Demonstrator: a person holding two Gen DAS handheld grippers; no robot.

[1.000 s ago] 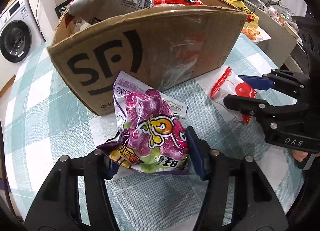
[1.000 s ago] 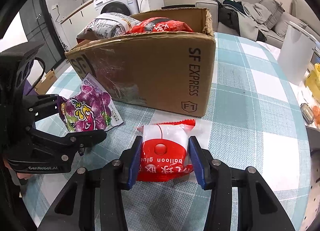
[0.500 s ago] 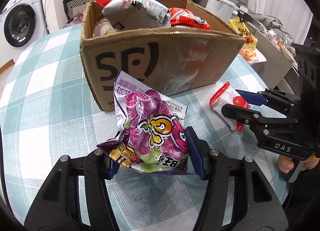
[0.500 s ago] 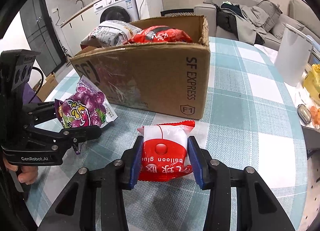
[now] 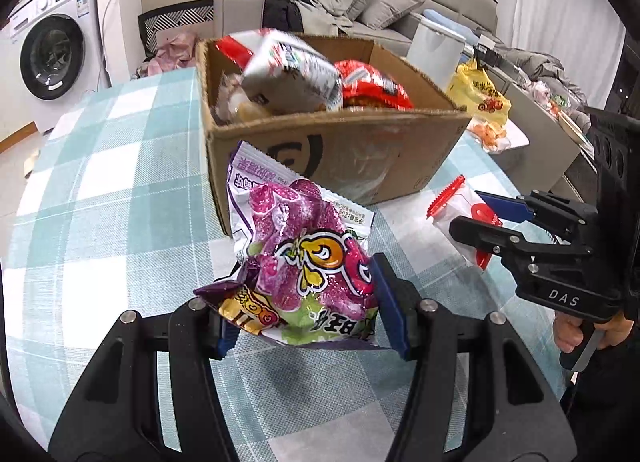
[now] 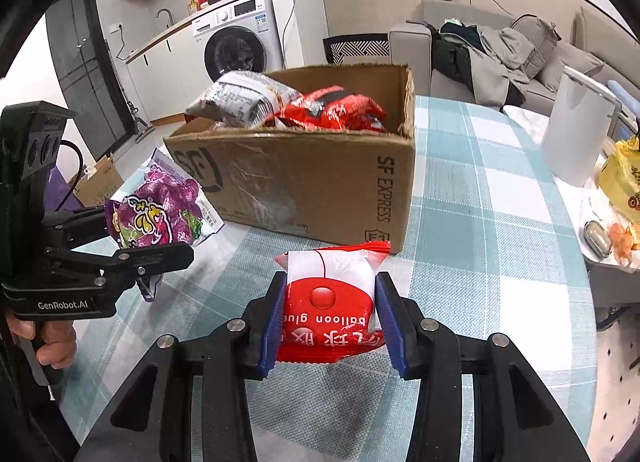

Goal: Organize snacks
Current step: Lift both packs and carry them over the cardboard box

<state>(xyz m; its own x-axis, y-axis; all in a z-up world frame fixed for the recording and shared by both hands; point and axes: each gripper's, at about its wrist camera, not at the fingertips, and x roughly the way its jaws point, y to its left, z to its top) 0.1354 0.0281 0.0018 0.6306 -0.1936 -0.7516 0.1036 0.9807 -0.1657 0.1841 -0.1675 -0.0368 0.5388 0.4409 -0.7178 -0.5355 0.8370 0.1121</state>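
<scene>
My left gripper (image 5: 308, 302) is shut on a purple grape candy bag (image 5: 304, 262), held above the checked tablecloth in front of the cardboard box (image 5: 360, 150). The right wrist view shows that same purple bag (image 6: 160, 214) and left gripper (image 6: 152, 246) at the left. My right gripper (image 6: 330, 322) is shut on a red and white balloon glue packet (image 6: 332, 294), lifted just off the cloth near the box corner (image 6: 384, 222). In the left wrist view the right gripper (image 5: 496, 222) and its packet (image 5: 460, 206) sit at the right. The box holds a white packet (image 5: 292, 70) and a red packet (image 5: 372, 86).
A round table with a teal checked cloth (image 6: 500, 202) carries the box. At the right stand a white bin (image 6: 576, 130), a yellow bag (image 6: 624, 178) and a low side table. Behind are a grey sofa (image 6: 500, 54) with clothes and a washing machine (image 6: 236, 46).
Both grippers have risen with their packets. The left one lifted more and pulled back, so the box looks farther away and its inside now shows. The right gripper's pads pressed slightly tighter on the red packet.
</scene>
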